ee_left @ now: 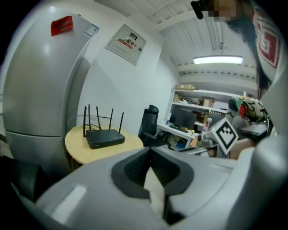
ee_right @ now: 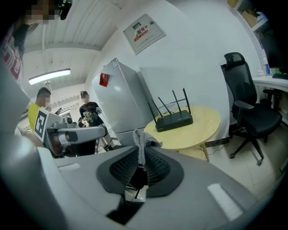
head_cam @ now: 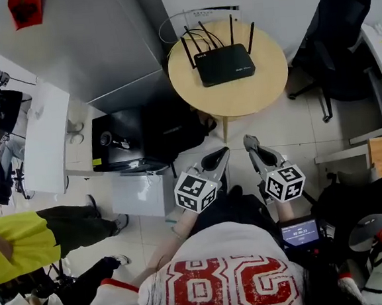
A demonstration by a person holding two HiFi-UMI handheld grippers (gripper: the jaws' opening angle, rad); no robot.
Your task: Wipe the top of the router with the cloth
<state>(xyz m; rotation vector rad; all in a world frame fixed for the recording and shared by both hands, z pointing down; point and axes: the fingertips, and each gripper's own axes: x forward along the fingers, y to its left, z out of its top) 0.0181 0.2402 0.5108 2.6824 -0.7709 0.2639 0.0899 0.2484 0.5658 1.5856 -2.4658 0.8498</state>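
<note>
Round table [head_cam: 265, 89] at twelve o'clock bears the router [head_cam: 225, 64], well ahead. Right gripper [head_cam: 251, 142] pinches the cloth [ee_right: 141, 143]; left gripper [head_cam: 222, 154] is closed, empty. Best reach forward, then press cloth flat on top.

Round wooden table [head_cam: 252, 90]; black router [head_cam: 225, 64] lies on top.

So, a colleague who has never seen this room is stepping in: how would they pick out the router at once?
Find the big grey cabinet; right beside it stands a round wooden table. On it sits the router: a flat black box, set apart by the thin upright antennas along its back edge.
</note>
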